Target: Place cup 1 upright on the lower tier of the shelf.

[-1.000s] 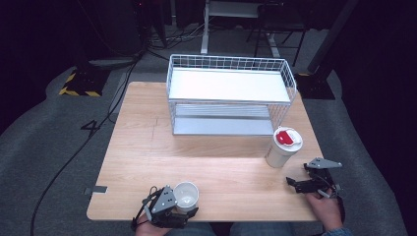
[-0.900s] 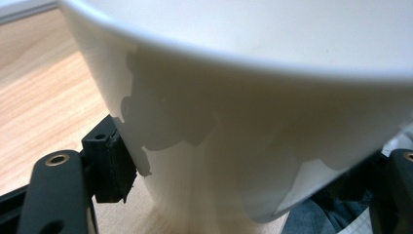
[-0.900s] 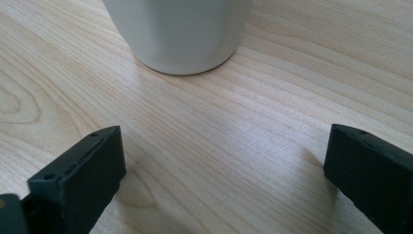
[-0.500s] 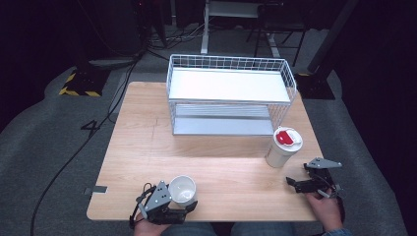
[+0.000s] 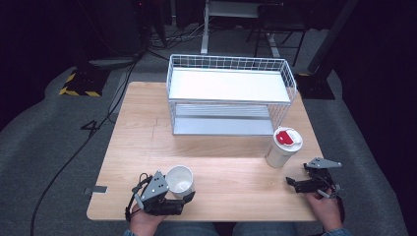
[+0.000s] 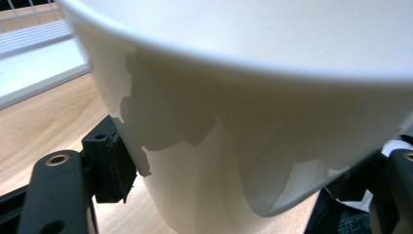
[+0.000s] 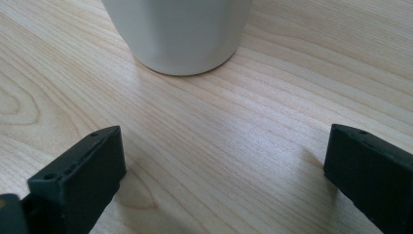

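Wooden surface [image 5: 231, 167], near-left edge: my left claw [image 5: 183, 200] is clamped on the open cup [image 5: 179, 180], which has just lifted clear (rack [image 5: 231, 93] placement probably follows); right claw [image 5: 300, 186] waits apart.

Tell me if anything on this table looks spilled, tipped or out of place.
Nothing looks spilled or damaged. The open white paper cup is clamped in the left gripper and looks tilted. The white cup with the red lid stands upright beside the white wire basket rack.
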The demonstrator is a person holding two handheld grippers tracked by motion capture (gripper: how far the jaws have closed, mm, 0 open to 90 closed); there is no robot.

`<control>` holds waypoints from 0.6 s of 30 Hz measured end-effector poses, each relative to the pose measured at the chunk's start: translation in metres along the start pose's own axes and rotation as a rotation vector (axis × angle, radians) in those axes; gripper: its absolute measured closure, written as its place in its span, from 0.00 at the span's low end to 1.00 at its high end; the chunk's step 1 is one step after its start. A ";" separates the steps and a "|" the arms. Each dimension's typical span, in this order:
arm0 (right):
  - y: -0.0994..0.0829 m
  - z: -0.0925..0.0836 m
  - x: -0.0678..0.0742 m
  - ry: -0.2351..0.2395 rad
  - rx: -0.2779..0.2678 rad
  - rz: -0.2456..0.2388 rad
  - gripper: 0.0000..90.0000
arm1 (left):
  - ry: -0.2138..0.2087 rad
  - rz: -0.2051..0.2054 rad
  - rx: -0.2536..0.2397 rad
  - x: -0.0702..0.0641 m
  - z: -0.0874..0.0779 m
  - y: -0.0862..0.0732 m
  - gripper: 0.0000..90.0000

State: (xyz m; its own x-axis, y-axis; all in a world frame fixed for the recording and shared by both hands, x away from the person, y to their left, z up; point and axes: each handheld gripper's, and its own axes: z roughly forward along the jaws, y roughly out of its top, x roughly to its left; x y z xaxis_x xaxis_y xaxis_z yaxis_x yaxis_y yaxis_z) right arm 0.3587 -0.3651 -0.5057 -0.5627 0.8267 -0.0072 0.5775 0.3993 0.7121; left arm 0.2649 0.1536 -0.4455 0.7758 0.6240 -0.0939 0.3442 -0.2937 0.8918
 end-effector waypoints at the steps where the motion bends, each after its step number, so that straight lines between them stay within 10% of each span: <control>1: 0.000 0.000 0.000 0.000 0.000 0.001 0.02 | 0.010 0.004 0.015 0.001 0.000 0.003 0.25; 18: 0.000 0.000 0.000 -0.001 0.000 0.000 0.02 | 0.015 0.008 0.023 0.013 0.009 0.039 0.25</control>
State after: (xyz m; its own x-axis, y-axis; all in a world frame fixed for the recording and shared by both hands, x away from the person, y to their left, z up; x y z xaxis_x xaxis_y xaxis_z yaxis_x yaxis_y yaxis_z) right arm 0.3588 -0.3647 -0.5057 -0.5616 0.8274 -0.0078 0.5778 0.3989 0.7120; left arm 0.2933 0.1441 -0.4157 0.7705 0.6323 -0.0803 0.3503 -0.3149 0.8821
